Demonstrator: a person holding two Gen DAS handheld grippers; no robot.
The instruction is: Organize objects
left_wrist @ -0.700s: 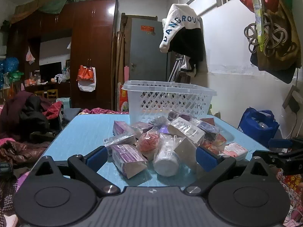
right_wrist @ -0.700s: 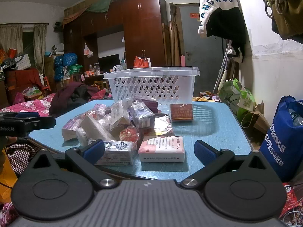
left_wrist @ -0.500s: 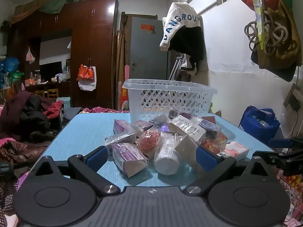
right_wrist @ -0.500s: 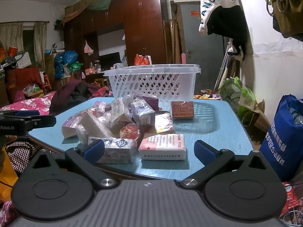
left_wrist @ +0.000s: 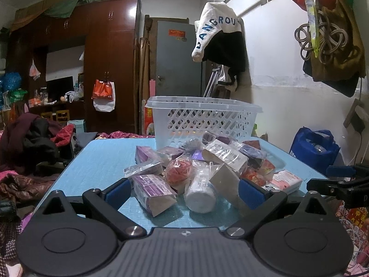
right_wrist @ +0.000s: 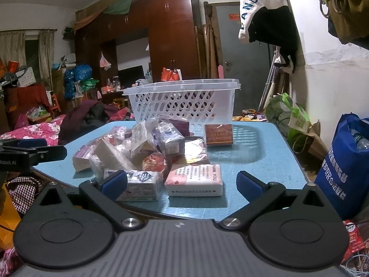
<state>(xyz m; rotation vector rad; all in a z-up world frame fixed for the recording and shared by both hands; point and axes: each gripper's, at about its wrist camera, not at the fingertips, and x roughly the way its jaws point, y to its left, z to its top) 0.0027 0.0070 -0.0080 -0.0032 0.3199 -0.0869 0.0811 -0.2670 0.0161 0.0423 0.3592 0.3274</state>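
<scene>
A pile of plastic-wrapped packets [left_wrist: 198,164] lies on the blue table [left_wrist: 96,157], in front of a white slotted basket [left_wrist: 203,117]. My left gripper [left_wrist: 184,191] is open and empty at the table's near edge, with a purple box [left_wrist: 153,190] and a white bottle [left_wrist: 200,195] between its fingers' line of sight. My right gripper [right_wrist: 182,183] is open and empty at another edge, just before a pink "THANK YOU" packet [right_wrist: 194,180] and a white printed packet [right_wrist: 140,185]. The basket [right_wrist: 182,102] stands behind the pile [right_wrist: 147,147].
A brown box [right_wrist: 218,134] lies apart by the basket. The other gripper shows at the right edge of the left wrist view [left_wrist: 341,184] and the left edge of the right wrist view [right_wrist: 30,153]. A blue bag [right_wrist: 346,166] stands right of the table. Clothes lie on the left.
Both grippers have edged slightly towards the table, so the pile and basket look a little nearer. Both stay open and empty.
</scene>
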